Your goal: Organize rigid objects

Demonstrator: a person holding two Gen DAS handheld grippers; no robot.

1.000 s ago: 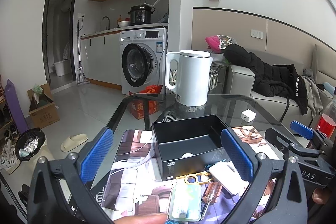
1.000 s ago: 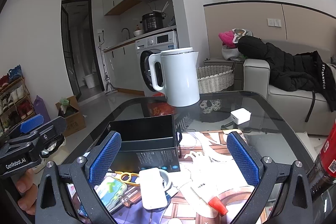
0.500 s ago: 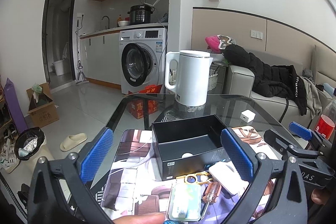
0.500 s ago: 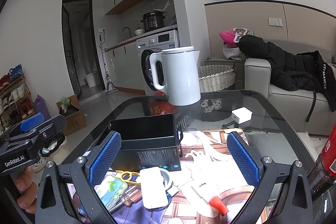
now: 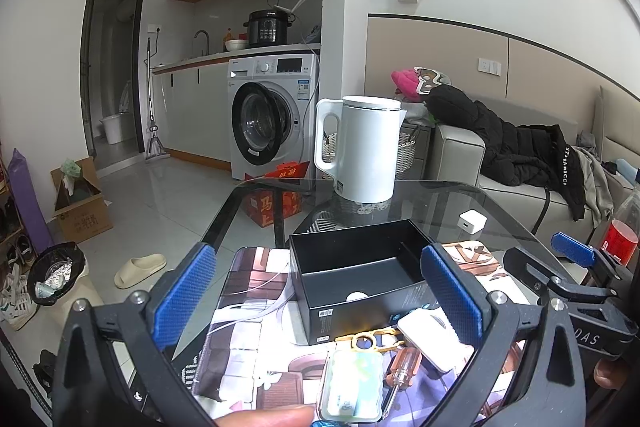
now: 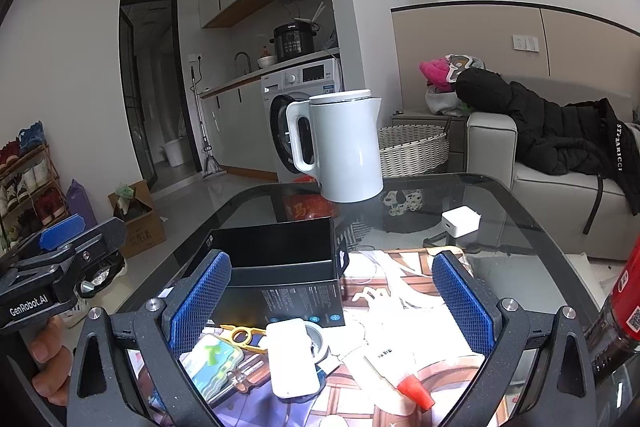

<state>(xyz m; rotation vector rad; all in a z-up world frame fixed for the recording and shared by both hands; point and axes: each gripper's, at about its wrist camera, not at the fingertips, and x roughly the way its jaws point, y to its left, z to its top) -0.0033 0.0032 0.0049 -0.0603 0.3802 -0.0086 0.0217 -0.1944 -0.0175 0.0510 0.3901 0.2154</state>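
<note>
An open black box (image 5: 360, 275) (image 6: 280, 267) sits on the patterned mat on the glass table. In front of it lie a white flat device (image 5: 430, 337) (image 6: 292, 363), a yellow tool (image 5: 368, 339) (image 6: 244, 337), a greenish case (image 5: 354, 385) (image 6: 214, 363), a small screwdriver (image 5: 396, 377) and a white tube with a red cap (image 6: 396, 373). My left gripper (image 5: 318, 291) is open above these items. My right gripper (image 6: 330, 297) is open too, nothing between its fingers. Each gripper shows at the edge of the other's view.
A white kettle (image 5: 368, 151) (image 6: 340, 147) stands at the table's far side, a white charger cube (image 5: 473, 221) (image 6: 460, 221) to its right. A red-labelled bottle (image 6: 624, 311) stands at the right edge. A sofa with a black coat lies beyond.
</note>
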